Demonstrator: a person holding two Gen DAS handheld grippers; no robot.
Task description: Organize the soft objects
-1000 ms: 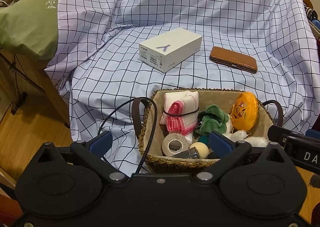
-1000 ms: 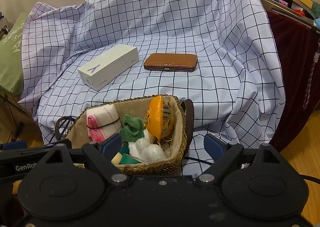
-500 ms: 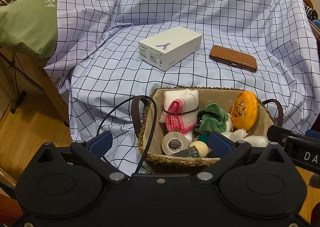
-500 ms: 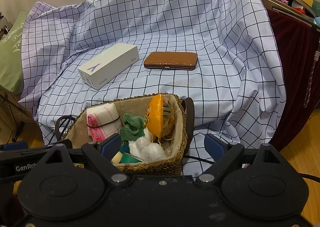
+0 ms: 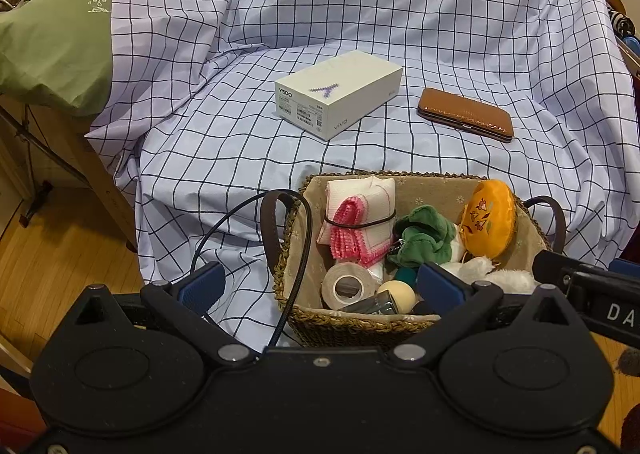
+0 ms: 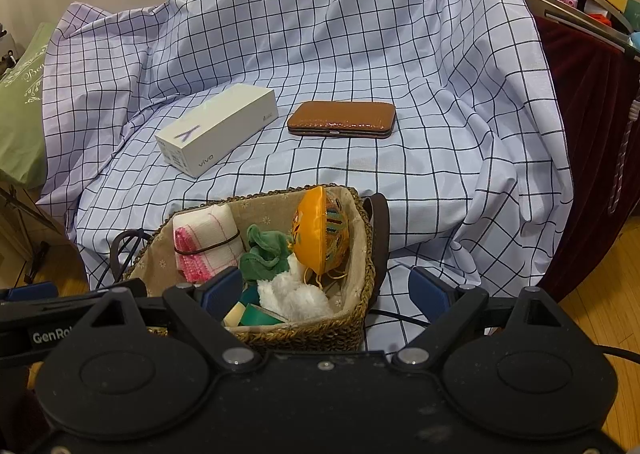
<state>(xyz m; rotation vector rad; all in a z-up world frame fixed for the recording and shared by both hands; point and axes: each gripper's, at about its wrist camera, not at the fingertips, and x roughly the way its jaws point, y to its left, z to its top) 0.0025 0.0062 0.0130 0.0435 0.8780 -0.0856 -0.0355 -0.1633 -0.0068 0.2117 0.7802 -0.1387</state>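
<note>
Sitting in the woven basket, the rolled white-and-pink cloth beside its left wall looks light and squashy; best pinched across its banded middle. Left gripper and right gripper hover wide open, empty.

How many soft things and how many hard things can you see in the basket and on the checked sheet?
Soft, in the basket: 4 – tied cloth, green cloth, orange pouch, white fluff.
Hard, in the basket: 2 – tape roll, cream ball; other bits are too hidden to count.
Hard, on the sheet: 2 – white box, brown case.
Total: 8
</note>
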